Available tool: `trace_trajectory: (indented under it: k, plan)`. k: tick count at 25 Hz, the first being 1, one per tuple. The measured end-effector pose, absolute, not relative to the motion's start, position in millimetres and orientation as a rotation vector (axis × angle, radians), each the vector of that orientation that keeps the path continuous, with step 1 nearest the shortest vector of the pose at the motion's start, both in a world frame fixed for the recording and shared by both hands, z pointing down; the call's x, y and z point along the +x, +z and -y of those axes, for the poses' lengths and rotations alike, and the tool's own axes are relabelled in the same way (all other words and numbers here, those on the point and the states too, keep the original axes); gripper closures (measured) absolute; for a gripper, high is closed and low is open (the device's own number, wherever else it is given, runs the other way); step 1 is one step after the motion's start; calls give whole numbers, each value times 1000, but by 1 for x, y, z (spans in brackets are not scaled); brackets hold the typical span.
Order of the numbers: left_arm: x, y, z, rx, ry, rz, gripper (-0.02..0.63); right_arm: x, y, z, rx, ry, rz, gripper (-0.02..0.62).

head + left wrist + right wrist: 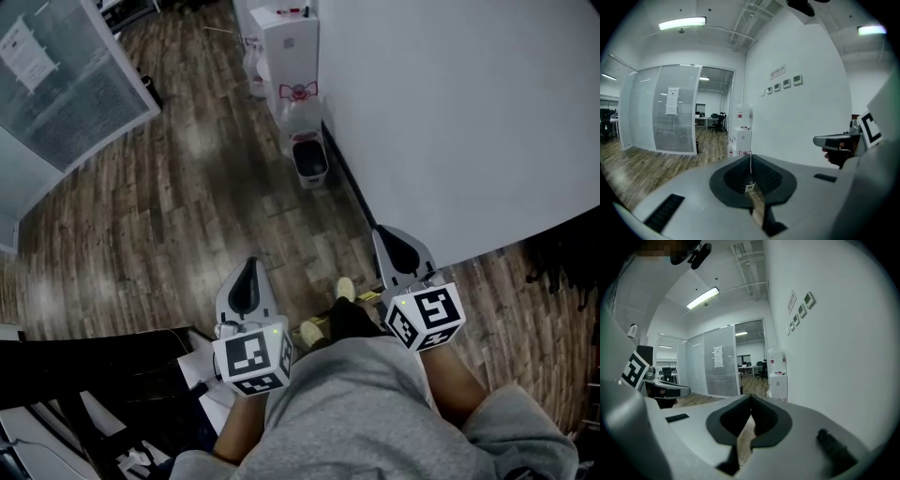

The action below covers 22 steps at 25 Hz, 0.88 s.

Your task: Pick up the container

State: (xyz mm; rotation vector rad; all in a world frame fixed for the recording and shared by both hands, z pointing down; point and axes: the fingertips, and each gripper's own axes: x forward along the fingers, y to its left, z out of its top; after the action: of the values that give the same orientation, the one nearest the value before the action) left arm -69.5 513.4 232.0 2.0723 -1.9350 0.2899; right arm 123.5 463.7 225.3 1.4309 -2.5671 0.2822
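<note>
No container that I can name as the task's own shows in any view. My left gripper [248, 269] is held out over the wooden floor; in the left gripper view its jaws [750, 163] meet at the tip with nothing between them. My right gripper [396, 236] is level beside it, close to the white wall [450, 112]. Its jaws [751, 400] are shut and hold nothing. Each gripper shows in the other's view: the right gripper [835, 140] and the left gripper [666, 390].
A white water dispenser [291, 42] stands against the wall ahead, with a small lined waste bin [309, 161] in front of it. A glass partition [66, 84] runs along the left. Dark furniture [94, 384] sits at the lower left. The person's shoes [345, 289] show between the grippers.
</note>
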Motion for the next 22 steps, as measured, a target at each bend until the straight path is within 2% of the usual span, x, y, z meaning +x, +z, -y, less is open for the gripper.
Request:
trace_trajectory:
  k: [11, 22]
  plan:
    - [-69, 246, -488, 2110, 249, 1877, 586, 115, 230, -440, 1436, 247, 2582, 571]
    - [-69, 255, -399, 2093, 270, 1853, 586, 108, 239, -349, 1393, 271, 2598, 572]
